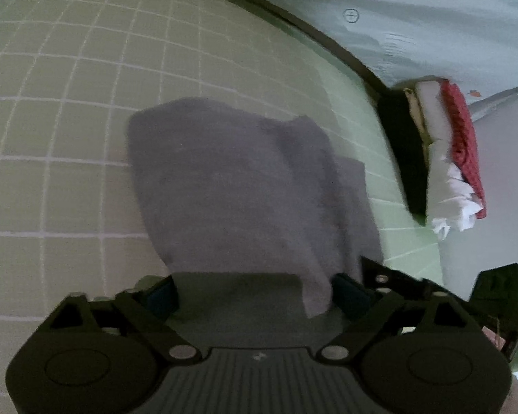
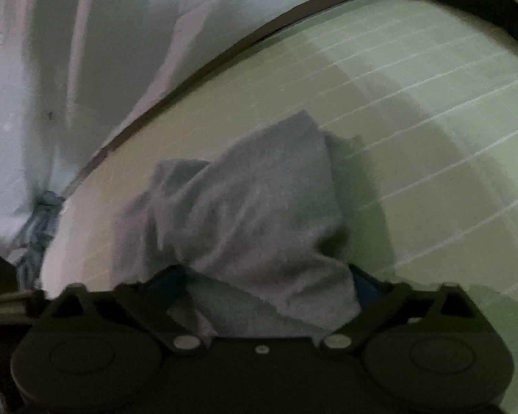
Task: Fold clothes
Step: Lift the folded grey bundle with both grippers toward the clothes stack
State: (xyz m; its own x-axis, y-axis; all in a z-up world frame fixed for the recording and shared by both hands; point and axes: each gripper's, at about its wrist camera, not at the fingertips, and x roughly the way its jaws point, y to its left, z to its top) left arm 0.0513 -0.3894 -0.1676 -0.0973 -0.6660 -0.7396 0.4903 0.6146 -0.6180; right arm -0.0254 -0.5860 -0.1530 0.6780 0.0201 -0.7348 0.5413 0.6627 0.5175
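A grey cloth [image 1: 231, 179] lies folded on the green grid mat [image 1: 51, 138]. Its near edge reaches in between the fingers of my left gripper [image 1: 255, 293], whose jaws stand wide apart, and a loose flap hangs beside the right finger [image 1: 348, 296]. In the right wrist view the same grey cloth [image 2: 252, 214] is bunched and creased. Its near part fills the gap of my right gripper [image 2: 269, 286], whose jaws are also wide apart. The cloth hides both grippers' pad faces.
A stack of folded clothes [image 1: 456, 151], red over white, sits at the mat's right edge. Beyond the table's dark rim [image 1: 293, 17] lies pale sheeting [image 2: 86, 51]. A blue-grey cloth [image 2: 39, 220] hangs off the left edge. A black device with a green light [image 1: 500, 293] is at lower right.
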